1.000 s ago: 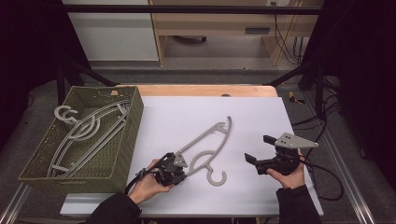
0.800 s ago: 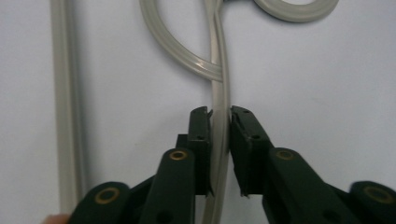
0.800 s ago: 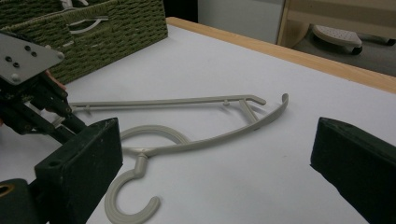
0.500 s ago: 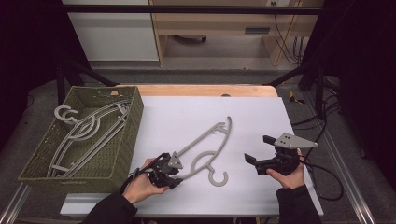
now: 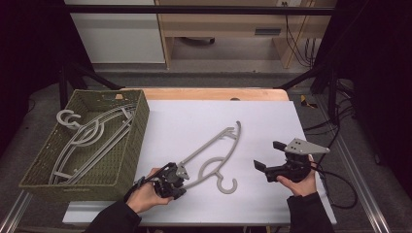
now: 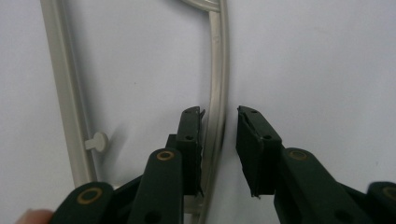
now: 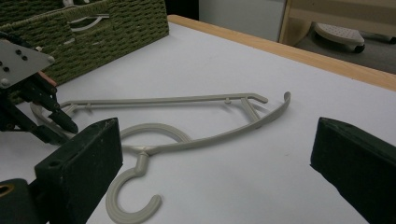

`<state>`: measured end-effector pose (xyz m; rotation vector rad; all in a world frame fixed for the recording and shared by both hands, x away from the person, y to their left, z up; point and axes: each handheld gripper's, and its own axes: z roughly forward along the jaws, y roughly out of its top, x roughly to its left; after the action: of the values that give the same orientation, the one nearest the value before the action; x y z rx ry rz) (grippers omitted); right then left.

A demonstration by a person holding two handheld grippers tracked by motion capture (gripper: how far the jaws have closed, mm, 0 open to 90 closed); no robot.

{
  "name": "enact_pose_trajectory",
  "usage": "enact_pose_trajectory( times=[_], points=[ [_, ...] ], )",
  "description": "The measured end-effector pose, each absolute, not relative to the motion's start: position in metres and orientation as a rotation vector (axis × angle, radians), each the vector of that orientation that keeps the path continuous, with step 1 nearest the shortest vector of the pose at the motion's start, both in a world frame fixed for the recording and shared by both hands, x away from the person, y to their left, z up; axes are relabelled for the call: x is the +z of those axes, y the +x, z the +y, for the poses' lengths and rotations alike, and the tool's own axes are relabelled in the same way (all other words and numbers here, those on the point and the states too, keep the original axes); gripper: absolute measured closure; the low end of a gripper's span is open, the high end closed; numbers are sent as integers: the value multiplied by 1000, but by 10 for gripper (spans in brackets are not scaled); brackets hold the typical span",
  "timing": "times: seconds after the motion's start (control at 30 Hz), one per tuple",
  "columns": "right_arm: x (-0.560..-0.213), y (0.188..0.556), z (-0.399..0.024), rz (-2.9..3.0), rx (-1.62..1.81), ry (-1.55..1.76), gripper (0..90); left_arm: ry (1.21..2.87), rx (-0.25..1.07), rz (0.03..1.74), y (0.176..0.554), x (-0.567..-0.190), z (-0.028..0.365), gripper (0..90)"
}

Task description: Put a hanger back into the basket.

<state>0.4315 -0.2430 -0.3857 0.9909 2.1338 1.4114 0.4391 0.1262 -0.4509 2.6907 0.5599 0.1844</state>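
Pale grey plastic hanger [image 5: 214, 153] lies flat; left tongs [image 6: 219, 140] straddle its arm unclenched, just narrowing; right tongs [image 7: 215, 163] released.

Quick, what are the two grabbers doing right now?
Left gripper: open, fingers just closing around the hanger arm; one touches it, no clamp yet.
Right gripper: open, holding nothing.
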Motion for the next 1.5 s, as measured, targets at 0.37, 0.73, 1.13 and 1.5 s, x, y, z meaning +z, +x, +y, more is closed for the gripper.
enact_pose_trajectory(
  times=[0.37,0.73,1.13,1.5],
  points=[
    [-386,432,-242,2132,1415,995,25,2713,160,585,439,-450,123,750],
    [-386,432,-242,2139,1412,993,25,2743,215,519,434,-449,118,823],
    [-386,432,-244,2139,1413,989,25,2615,262,481,426,-425,127,827],
    [-386,432,-247,2122,1417,997,22,2504,259,510,424,-394,148,826]
  ],
)
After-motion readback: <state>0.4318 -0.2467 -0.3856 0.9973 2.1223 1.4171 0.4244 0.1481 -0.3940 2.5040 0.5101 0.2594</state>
